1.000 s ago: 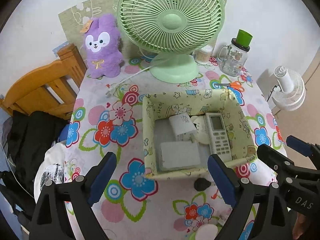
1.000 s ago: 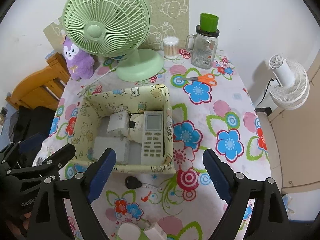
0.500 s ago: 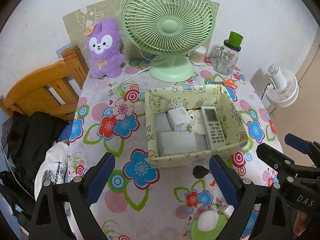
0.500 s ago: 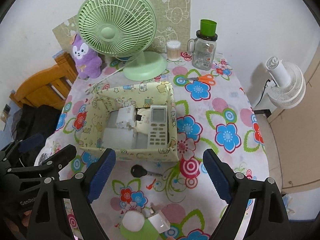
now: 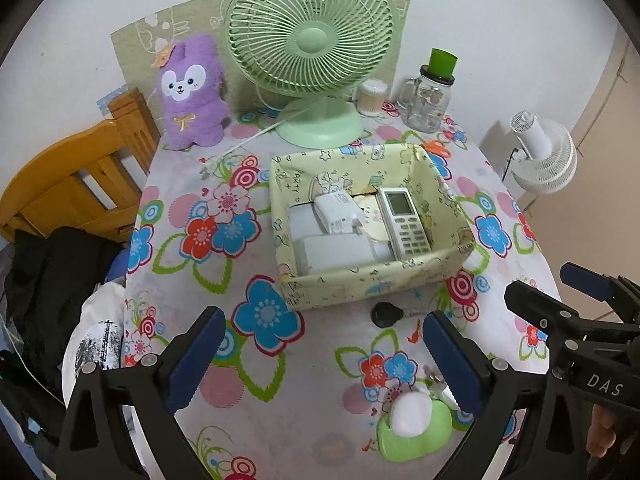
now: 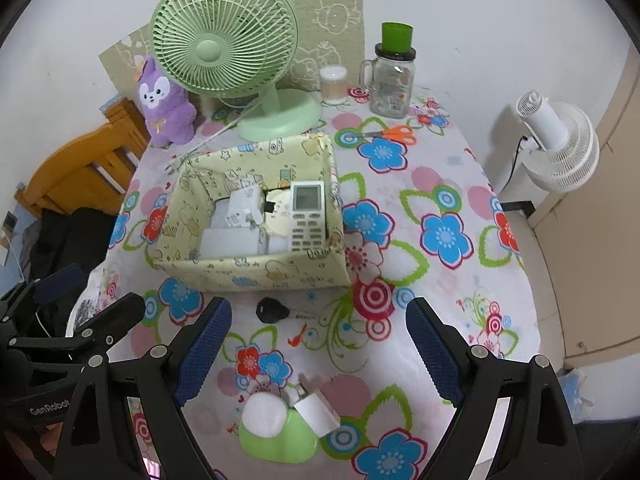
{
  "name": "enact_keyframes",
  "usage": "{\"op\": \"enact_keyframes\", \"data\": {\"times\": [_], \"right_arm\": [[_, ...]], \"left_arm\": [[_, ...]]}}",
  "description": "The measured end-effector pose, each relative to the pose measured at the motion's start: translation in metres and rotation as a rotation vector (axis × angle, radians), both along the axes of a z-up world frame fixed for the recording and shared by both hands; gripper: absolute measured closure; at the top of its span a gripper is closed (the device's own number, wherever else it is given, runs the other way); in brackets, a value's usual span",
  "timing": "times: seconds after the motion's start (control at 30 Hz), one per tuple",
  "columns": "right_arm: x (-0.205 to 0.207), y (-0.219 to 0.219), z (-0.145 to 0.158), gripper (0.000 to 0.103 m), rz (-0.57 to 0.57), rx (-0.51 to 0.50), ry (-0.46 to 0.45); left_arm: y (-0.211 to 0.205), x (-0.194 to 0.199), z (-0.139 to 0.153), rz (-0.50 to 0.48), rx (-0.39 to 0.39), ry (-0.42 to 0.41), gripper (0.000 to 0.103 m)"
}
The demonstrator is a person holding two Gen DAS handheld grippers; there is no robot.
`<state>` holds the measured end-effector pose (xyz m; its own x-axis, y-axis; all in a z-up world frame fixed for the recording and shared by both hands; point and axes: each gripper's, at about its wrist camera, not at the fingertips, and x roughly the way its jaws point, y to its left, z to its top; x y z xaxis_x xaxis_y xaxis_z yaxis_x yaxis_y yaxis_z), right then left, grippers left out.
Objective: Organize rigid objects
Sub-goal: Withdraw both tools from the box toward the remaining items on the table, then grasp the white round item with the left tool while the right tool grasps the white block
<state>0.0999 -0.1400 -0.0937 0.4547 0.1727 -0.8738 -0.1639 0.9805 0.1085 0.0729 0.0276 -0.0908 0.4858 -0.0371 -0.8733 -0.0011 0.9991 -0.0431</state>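
Both grippers, left gripper point(image 5: 320, 354) just widening and right gripper point(image 6: 319, 344), hang apart, empty, above the key point(image 6: 272, 310).

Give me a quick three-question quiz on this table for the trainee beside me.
1. True or false: the remote lies inside the fabric box.
2. Which item lies on the tablecloth just in front of the box: A) scissors, B) black key, C) glass jar?
3. Fill in: both claws are ____ and hold nothing.

Key
1. True.
2. B: the black key lies there; the scissors and the glass jar are behind the box.
3. Open: left claw, right claw.
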Motion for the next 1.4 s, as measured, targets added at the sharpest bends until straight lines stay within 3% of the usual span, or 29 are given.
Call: {"op": "enact_keyframes", "data": {"times": [0.43, 1.1, 1.4], "right_arm": [[-0.019, -0.020, -0.012, 0.012, 0.044, 0.034, -0.026], [-0.043, -0.035, -0.048, 0.013, 0.156, 0.013, 0.006], [-0.054, -0.031, -0.071, 0.020, 0.198, 0.005, 0.043]], "left_arm": [[-0.017, -0.022, -0.014, 0.022, -0.028, 0.012, 0.002], [-0.040, -0.058, -0.057, 0.074, 0.006, 0.084, 0.002], [-0.043, -0.071, -0.078, 0.063, 0.037, 0.095, 0.002]]}}
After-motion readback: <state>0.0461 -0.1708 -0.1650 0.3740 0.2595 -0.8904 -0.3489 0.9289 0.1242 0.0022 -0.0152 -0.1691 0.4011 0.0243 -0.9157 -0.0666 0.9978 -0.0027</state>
